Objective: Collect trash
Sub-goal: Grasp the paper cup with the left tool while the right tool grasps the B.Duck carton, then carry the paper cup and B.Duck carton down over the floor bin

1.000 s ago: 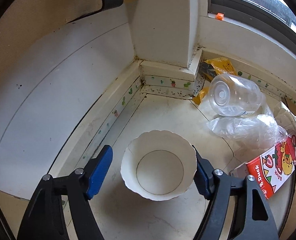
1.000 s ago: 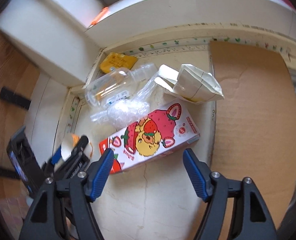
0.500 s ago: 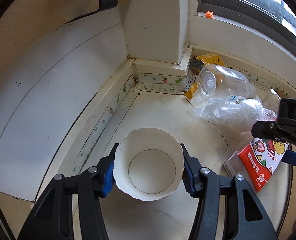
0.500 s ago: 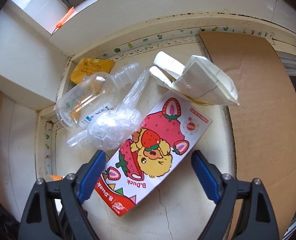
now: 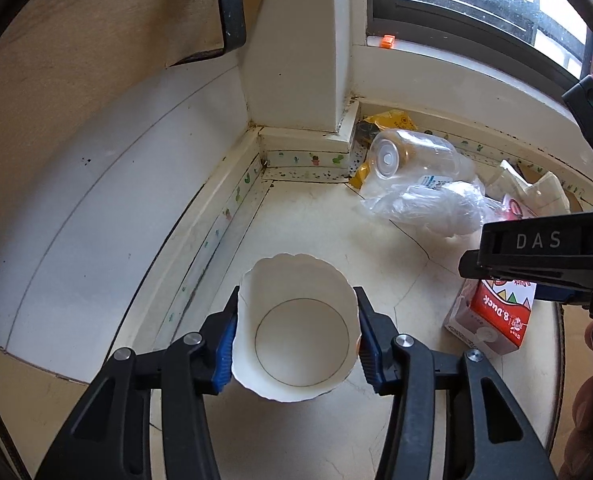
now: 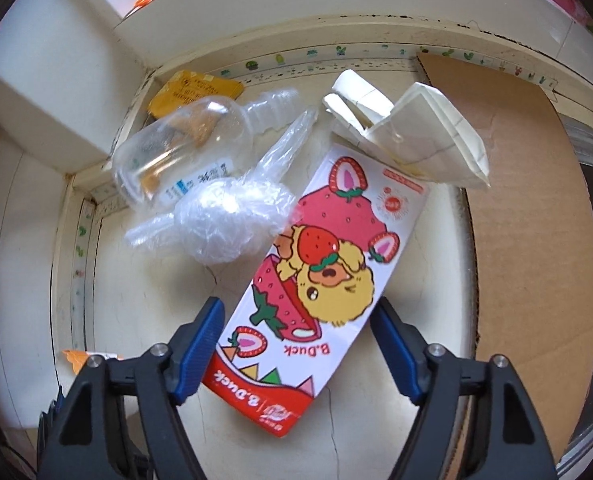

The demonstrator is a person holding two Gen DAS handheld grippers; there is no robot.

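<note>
A white paper cup [image 5: 300,344] with a wavy rim sits between the blue pads of my left gripper [image 5: 296,304]. The jaws are closing and press its sides inward, with the cup's mouth facing the camera. A red and white strawberry drink carton [image 6: 336,240] lies flat on the pale floor. My right gripper [image 6: 296,308] points down over the carton's lower end. Its jaws are closing, with the carton between them, and the pads stand at its edges without a clear squeeze. In the left wrist view the carton [image 5: 500,316] shows under the right gripper's black body [image 5: 536,256].
Beyond the carton lie a clear plastic bottle [image 6: 176,160], a crumpled plastic bag [image 6: 224,228], a yellow packet [image 6: 196,92] and a folded white paper box [image 6: 416,132]. A cardboard sheet [image 6: 528,200] covers the floor on the right. A wall corner and skirting [image 5: 308,160] close the far side.
The left jaws closed onto the paper cup and dented it. The right gripper moved in over the carton and came closer to it, and its jaws narrowed.
</note>
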